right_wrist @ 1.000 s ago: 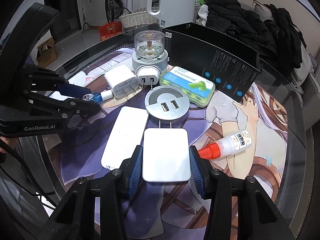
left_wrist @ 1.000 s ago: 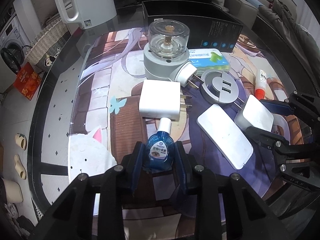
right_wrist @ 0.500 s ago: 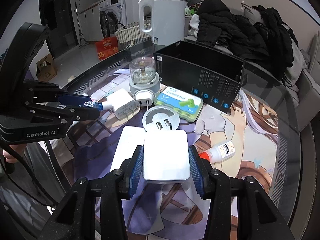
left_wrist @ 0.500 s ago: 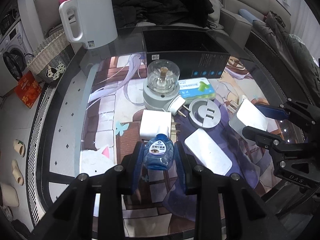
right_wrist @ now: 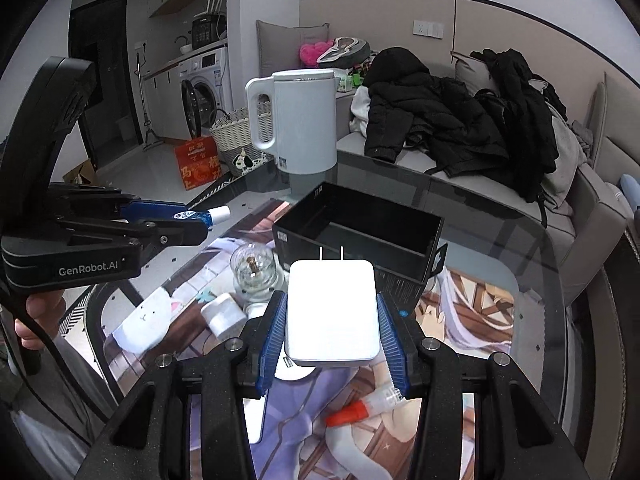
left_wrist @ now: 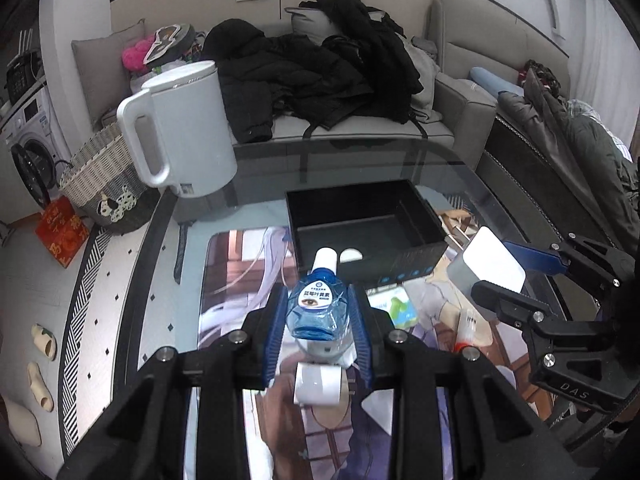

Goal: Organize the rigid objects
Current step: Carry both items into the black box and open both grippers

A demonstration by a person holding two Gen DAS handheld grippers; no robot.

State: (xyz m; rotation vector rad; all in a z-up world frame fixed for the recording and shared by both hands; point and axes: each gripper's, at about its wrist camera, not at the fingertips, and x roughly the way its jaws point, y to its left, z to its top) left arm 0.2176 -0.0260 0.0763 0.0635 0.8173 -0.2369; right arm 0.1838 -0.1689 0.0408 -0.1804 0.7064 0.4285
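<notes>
I am holding the left gripper (left_wrist: 320, 320) clamped on the blue eye-drop bottle (left_wrist: 318, 307) and the right gripper (right_wrist: 332, 320) clamped on the white charger (right_wrist: 333, 312), both just short of the black box (right_wrist: 360, 232), presumably for dropping in.

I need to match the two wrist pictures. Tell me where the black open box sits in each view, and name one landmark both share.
Left wrist view: the black open box lies centre, just beyond the blue bottle held in the left gripper.
Right wrist view: the box lies centre, just beyond the white charger held in the right gripper.
Shared landmark: the white kettle, behind and left of the box in both.
</notes>
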